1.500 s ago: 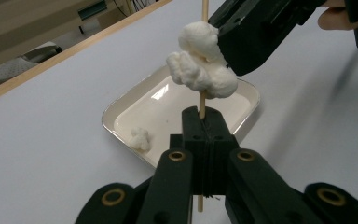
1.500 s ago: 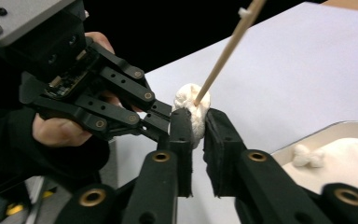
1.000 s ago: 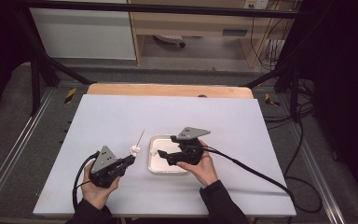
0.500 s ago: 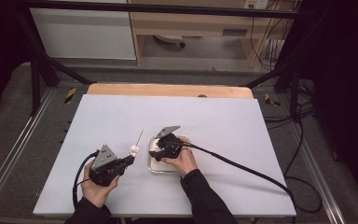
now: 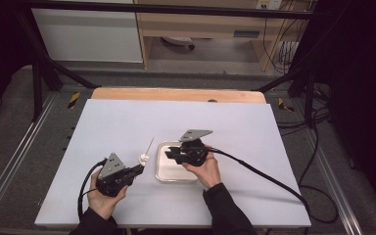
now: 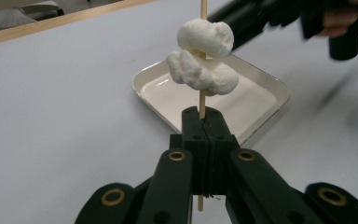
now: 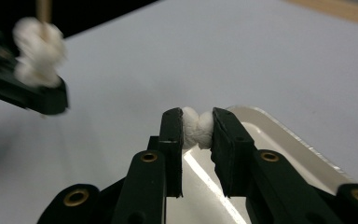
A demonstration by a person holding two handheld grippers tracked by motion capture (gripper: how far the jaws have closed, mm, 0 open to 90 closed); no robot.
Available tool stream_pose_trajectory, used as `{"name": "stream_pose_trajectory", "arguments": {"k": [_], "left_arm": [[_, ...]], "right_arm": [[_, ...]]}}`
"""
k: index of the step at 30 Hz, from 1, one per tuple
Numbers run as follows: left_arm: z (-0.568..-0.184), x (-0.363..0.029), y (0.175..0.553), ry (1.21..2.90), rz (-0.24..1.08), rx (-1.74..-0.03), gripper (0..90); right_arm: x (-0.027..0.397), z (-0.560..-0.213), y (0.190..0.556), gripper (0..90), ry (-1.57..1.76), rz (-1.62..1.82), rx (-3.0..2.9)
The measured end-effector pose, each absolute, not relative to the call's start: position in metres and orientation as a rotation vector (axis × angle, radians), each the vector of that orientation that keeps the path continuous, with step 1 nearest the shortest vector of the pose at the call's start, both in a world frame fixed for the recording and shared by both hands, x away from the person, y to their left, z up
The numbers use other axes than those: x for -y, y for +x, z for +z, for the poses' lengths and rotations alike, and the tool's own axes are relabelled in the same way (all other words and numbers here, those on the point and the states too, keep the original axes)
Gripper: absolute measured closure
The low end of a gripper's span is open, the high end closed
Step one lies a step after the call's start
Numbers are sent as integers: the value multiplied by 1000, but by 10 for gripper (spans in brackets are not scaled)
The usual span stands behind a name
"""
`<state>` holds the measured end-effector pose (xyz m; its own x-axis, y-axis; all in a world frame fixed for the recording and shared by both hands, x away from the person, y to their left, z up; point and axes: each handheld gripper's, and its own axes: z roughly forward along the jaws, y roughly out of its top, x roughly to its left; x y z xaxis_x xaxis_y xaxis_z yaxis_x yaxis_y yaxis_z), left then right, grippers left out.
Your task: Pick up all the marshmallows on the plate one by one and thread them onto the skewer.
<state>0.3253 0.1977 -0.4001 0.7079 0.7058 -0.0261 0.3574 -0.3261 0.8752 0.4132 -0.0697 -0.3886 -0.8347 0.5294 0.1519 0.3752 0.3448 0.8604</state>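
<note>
Left gripper (image 6: pixel 204 122) was clamped tight on a thin wooden skewer (image 6: pixel 203 100) carrying two white marshmallows (image 6: pixel 200 60). Right gripper (image 7: pixel 196 128), at 3 o'clock of it over the shallow white square tray (image 5: pixel 162 171), had just been closing and pinched a third white marshmallow piece (image 7: pixel 196 129). Risks: over-squeezing deforms it; skewer tip misses centre and tears it, or it slips.

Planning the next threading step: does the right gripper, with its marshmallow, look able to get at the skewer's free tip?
Probably yes: the skewer tip juts bare above the threaded marshmallows, beside the right gripper over the tray.
</note>
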Motion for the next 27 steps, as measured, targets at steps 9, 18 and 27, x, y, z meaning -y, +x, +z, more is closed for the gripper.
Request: {"name": "stream_pose_trajectory", "arguments": {"k": [9, 18, 27], "left_arm": [[-400, -170, 313, 2004, 439, -693, 891], [-400, -164, 309, 2019, 453, -654, 892], [-400, -161, 306, 2053, 508, -591, 893]], "right_arm": [[114, -332, 379, 745, 729, 1915, -2272], [112, -333, 378, 747, 732, 1938, -2315], [110, -337, 380, 780, 731, 1926, -2392]]}}
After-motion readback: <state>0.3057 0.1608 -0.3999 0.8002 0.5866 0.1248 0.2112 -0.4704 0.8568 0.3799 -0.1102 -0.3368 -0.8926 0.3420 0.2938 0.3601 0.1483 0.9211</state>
